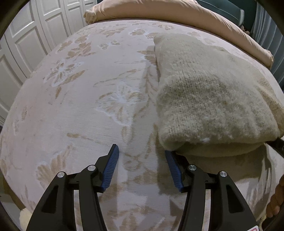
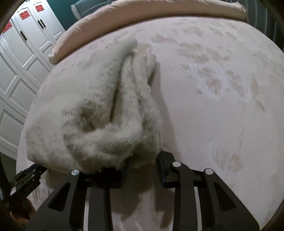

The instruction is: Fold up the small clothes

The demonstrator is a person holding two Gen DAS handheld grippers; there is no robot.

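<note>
A folded cream knit [image 1: 209, 99] lies on a bed [image 1: 79, 110] spread with a pale cover patterned in tan leaves and white flowers. The left gripper [image 1: 142, 154] hangs just above the cover at the knit's near left corner, its blue-padded fingers [image 1: 111, 167] standing apart with only bedcover between them; the right-hand pad sits just beside the knit's lower fold, and contact cannot be told. The right gripper [image 2: 142, 165] closes on the bunched near end of the knit [image 2: 92, 113], fuzzy fabric spilling over its left finger [image 2: 113, 176], while the right finger [image 2: 165, 170] stands clear at the fabric's edge.

The left view shows the knit as a flat, doubled slab; the right view, somewhat blurred, shows its far side gathered in long ridges. A rolled peach quilt [image 1: 159, 10] lies along the bed's far edge in both. White panelled wardrobe doors [image 2: 21, 58] stand behind; only the right view shows red stickers [image 2: 24, 15] on them, their writing too small to read. The right view also catches the other gripper's black tip at the lower left.
</note>
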